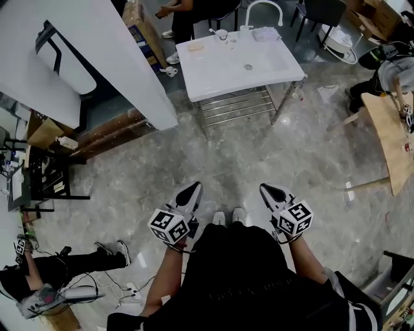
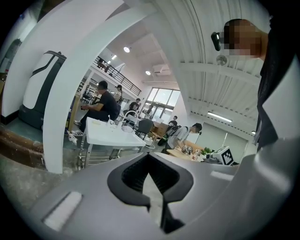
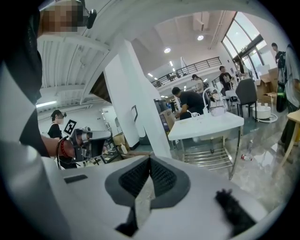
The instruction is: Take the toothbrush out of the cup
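Nothing of the job is done yet, as far as I can see. The person stands on the grey floor with the left hand-held gripper and the right hand-held gripper held out in front, side by side and a little apart. Both point forward and slightly down. Each has its jaws pressed together with nothing between them; the gripper views show the dark pads meeting at the tip and only open room beyond.

The white table, with a sink basin in its top, is well ahead of both hand-held grippers, with a stretch of bare floor in between. The cup sits at the table's far edge, beyond the basin and just beside the curved tap, roughly straight ahead of the gap between the two hand-held grippers. It looks small, pale and upright. A thin stick leans out of it to one side, which I take to be the toothbrush, though from here it is too small to make out bristles or colour.

So the whole task is left, I would say: close the distance to the table, open one set of jaws, take the toothbrush by its handle and lift it clear of the cup.
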The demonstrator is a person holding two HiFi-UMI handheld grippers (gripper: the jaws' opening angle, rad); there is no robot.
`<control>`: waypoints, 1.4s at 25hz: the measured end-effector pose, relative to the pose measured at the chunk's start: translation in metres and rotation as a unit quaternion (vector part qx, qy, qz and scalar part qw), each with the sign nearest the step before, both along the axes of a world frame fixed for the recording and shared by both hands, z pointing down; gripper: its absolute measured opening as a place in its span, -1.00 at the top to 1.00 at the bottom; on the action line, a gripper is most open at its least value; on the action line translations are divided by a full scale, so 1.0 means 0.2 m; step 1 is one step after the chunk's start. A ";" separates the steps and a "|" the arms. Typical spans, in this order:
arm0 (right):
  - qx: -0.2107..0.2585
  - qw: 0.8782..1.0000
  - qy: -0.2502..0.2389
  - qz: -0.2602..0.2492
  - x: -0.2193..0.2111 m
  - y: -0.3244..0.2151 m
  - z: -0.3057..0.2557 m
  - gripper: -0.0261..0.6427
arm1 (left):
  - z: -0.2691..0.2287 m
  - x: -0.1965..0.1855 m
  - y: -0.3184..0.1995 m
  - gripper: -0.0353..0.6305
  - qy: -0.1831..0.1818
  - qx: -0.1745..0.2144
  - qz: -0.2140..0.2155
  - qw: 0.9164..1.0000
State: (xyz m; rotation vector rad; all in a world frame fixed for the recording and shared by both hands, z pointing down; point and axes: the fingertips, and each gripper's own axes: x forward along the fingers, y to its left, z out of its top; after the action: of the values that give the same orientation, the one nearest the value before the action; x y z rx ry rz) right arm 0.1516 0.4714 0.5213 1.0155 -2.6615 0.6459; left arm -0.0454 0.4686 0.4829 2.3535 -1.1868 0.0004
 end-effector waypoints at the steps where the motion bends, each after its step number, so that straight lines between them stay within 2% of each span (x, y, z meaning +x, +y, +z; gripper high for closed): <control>1: 0.001 1.000 -0.002 -0.005 0.01 -0.01 0.01 0.88 | 0.00 0.01 0.00 0.87 -0.001 0.000 -0.004 1.000; 10: -0.010 1.000 -0.015 -0.012 0.12 -0.08 0.07 0.89 | 0.00 0.03 0.02 0.87 -0.015 -0.003 -0.037 0.999; 19: -0.016 1.000 -0.016 -0.008 0.12 -0.16 0.12 0.88 | 0.02 0.00 -0.06 0.87 -0.015 0.000 -0.047 0.999; 30: -0.016 0.999 -0.008 0.029 0.10 -0.48 0.11 0.89 | 0.08 -0.10 -0.44 0.87 -0.015 0.001 -0.023 1.000; 35: -0.016 0.999 -0.005 0.030 0.01 -0.65 0.09 0.89 | 0.08 -0.18 -0.64 0.87 -0.004 0.006 -0.022 1.000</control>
State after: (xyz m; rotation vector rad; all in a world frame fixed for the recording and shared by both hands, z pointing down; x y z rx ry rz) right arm 0.1532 0.3421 0.5389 1.0896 -2.6297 0.7066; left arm -0.0809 0.3399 0.4988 2.3400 -1.2453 -0.0126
